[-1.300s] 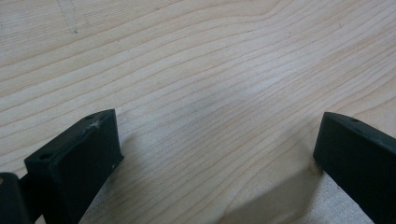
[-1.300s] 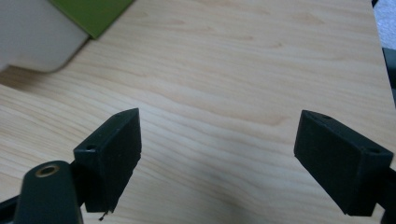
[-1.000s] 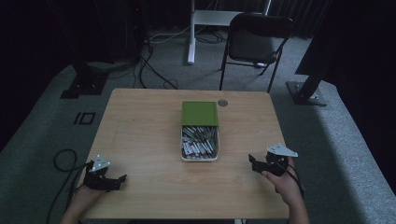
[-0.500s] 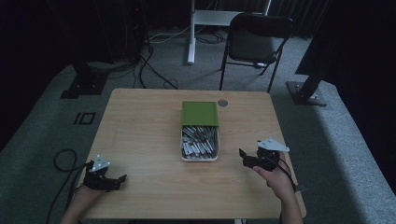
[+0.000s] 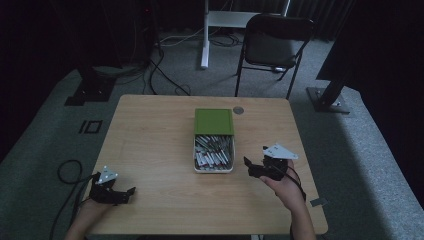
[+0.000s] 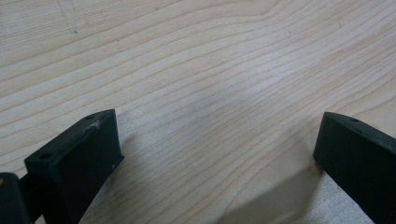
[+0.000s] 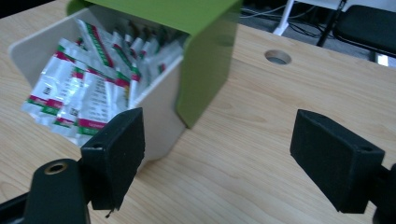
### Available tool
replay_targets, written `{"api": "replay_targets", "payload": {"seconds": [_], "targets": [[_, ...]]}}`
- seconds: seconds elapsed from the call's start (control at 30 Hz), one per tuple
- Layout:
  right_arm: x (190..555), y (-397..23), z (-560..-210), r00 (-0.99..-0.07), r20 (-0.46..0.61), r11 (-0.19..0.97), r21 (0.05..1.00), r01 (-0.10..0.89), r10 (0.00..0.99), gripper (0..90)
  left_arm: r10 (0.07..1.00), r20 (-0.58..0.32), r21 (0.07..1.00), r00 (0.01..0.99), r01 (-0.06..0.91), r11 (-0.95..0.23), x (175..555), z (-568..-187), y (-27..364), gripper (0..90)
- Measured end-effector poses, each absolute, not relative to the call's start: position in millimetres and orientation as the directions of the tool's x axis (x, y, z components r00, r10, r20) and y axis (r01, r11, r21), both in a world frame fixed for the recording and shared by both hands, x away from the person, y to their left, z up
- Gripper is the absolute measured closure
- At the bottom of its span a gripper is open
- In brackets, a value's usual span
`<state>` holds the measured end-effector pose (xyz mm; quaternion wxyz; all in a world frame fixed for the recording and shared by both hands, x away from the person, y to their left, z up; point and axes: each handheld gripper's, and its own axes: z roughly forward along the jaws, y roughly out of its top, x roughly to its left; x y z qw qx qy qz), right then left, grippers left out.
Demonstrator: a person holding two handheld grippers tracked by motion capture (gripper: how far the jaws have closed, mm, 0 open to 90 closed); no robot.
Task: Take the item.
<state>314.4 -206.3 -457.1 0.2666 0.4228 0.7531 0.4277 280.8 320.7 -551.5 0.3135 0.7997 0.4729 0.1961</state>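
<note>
A cream box with a green lid slid halfway back sits mid-table, full of several white sachets with red and green print. My right gripper is open just right of the box's near corner, jaws pointing at it. In the right gripper view the box, its sachets and green lid are close ahead of the wide-apart jaws. My left gripper rests open at the table's front left; its own view has bare wood between the jaws.
The wooden table has a round cable hole behind the box. A black chair and a white desk leg stand beyond the far edge. Cables lie on the grey carpet at the left.
My right gripper has moved left across the table toward the box's near right corner. The left gripper has stayed put.
</note>
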Motion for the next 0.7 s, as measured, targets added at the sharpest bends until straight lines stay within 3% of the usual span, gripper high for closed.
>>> {"api": "replay_targets", "payload": {"seconds": [0.43, 0.7], "targets": [[315.9, -166.9, -455.8, -0.575, -0.047, 0.312, 0.874, 0.373, 0.817, 20.3, 0.879, 0.017, 0.687, 0.476, 0.634, -0.356, 280.9, -551.4, 320.7, 1.4], [316.1, -142.6, -457.8, -0.61, -0.053, 0.329, 0.877, 0.35, 0.79, 28.8, 0.879, 0.017, 0.687, 0.476, 0.634, -0.356, 280.9, -551.4, 320.7, 1.4]]}}
